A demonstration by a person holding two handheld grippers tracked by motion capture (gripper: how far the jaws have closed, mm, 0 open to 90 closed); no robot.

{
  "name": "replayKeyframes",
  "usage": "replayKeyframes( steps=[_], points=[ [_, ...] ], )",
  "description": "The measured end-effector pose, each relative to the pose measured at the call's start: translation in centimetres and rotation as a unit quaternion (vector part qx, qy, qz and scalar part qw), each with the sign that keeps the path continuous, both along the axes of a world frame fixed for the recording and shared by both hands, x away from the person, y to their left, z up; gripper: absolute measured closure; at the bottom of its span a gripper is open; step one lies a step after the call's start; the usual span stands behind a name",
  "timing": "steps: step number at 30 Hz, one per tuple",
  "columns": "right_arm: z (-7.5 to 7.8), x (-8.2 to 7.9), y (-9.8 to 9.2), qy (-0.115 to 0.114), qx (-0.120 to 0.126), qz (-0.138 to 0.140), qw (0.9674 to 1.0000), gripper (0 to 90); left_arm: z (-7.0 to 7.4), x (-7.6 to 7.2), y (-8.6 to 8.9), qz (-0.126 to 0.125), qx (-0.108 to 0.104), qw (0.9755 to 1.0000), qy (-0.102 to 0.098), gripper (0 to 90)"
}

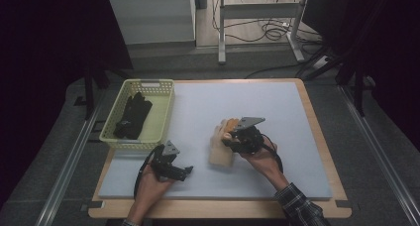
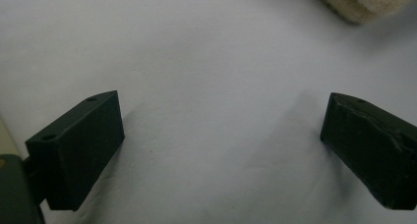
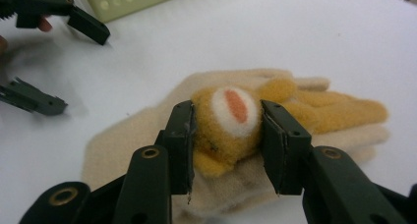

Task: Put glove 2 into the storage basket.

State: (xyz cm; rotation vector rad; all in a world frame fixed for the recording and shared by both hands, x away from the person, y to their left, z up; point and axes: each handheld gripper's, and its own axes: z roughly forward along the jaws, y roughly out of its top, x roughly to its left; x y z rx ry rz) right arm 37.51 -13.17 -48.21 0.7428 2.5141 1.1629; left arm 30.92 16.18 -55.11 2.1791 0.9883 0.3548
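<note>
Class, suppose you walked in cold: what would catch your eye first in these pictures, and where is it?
The right gripper clamps a fuzzy orange toy piece with a white and red patch, over a cream glove at the mat's centre. At the far left stands a pale green basket holding dark gloves. The left gripper rests open near the front edge.

Yellow glove [image 3: 231, 130] (rolled) atop beige glove [image 3: 147, 145]

The right gripper [image 3: 226, 135] is clamped on the glove [image 3: 314, 111], its hand angled inward. Left of the glove, the left gripper [image 2: 221, 135] hovers low, jaws spread wide.
</note>
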Motion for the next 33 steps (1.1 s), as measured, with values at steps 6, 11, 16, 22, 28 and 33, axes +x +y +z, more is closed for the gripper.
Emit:
replayKeyframes(
  steps=[6,11,16,22,28,33],
  points=[
    [-1.5,0.2,-0.4,0.003,-0.014,-0.009,0.9999,55.7,0.0,0.0,0.0,0.000,0.001,1.0000,0.000,3.0],
    [-2.6,0.4,-0.5,0.011,-0.001,-0.015,0.9998,49.6,0.0,0.0,0.0,0.001,0.000,1.0000,0.001,3.0],
    [-1.9,0.2,-0.6,0.008,-0.009,-0.011,0.9999,42.5,0.0,0.0,0.0,0.000,0.001,1.0000,0.000,3.0],
    [-0.7,-0.1,-1.8,-0.001,0.000,-0.021,0.9998,41.1,0.0,0.0,0.0,0.000,0.001,1.0000,0.000,3.0],
    [-0.5,-0.2,-3.8,0.002,0.009,-0.039,0.9992,45.3,0.0,0.0,0.0,0.000,0.001,1.0000,0.000,3.0],
    [-1.4,-0.9,-5.0,0.016,0.008,-0.041,0.9990,64.8,0.0,0.0,0.0,0.000,0.000,1.0000,0.001,3.0]
  ],
)
